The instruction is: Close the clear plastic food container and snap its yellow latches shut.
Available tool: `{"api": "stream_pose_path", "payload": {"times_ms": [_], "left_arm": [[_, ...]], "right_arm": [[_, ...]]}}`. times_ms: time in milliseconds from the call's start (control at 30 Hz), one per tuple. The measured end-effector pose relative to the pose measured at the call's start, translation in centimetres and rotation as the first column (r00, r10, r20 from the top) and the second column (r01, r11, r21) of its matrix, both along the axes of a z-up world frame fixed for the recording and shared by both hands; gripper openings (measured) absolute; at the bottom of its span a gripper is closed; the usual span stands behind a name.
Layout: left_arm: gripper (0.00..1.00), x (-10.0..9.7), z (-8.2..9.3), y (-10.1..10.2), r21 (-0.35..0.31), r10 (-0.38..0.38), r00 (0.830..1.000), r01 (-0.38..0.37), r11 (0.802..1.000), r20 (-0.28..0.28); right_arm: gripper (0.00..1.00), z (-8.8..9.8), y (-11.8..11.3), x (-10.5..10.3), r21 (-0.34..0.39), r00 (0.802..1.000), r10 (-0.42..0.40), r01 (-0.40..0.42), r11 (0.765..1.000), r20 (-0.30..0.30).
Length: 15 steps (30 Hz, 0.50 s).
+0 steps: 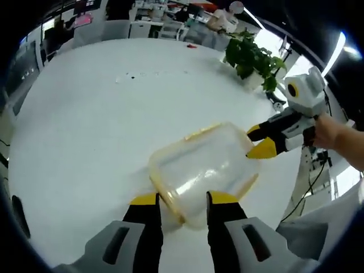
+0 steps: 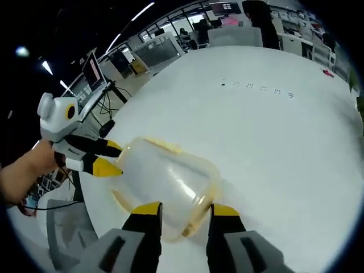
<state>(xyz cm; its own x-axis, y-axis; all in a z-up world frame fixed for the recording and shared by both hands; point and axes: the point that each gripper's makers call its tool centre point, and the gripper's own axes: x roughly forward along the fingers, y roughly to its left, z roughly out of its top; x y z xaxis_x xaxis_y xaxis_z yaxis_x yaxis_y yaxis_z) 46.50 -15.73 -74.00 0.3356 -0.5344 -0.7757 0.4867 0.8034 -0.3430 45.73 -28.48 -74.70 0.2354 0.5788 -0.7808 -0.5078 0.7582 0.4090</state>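
In the left gripper view, we see the left gripper with its two yellow-tipped jaws set apart, straddling the near end of the clear plastic food container. The container sits on the white table, its yellow rim facing the jaws. We cannot tell whether the jaws actually press its walls. The right gripper enters from the right, held by a person's hand; its jaws are slightly parted, with the tips touching the container's far end. A potted plant stands farther back on the table.

In the right gripper view, the right gripper likewise brackets the container with its jaws apart. The left gripper comes in from the left, tips parted against the opposite end.
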Motion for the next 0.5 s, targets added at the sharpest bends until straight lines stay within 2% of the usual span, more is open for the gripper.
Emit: {"api": "stream_pose_path", "payload": {"times_ms": [133,500], "left_arm": [[0.28,0.1,0.0,-0.1,-0.011,-0.028,1.000,0.028,1.000,0.009],[0.29,0.1,0.5,0.2,-0.004,-0.028,0.999,0.028,1.000,0.015]], "right_arm": [[0.29,0.1,-0.1,0.2,0.014,1.000,-0.010,0.010,1.000,0.015],[0.31,0.5,0.1,1.3,0.019,0.999,-0.018,0.018,1.000,0.030]]}}
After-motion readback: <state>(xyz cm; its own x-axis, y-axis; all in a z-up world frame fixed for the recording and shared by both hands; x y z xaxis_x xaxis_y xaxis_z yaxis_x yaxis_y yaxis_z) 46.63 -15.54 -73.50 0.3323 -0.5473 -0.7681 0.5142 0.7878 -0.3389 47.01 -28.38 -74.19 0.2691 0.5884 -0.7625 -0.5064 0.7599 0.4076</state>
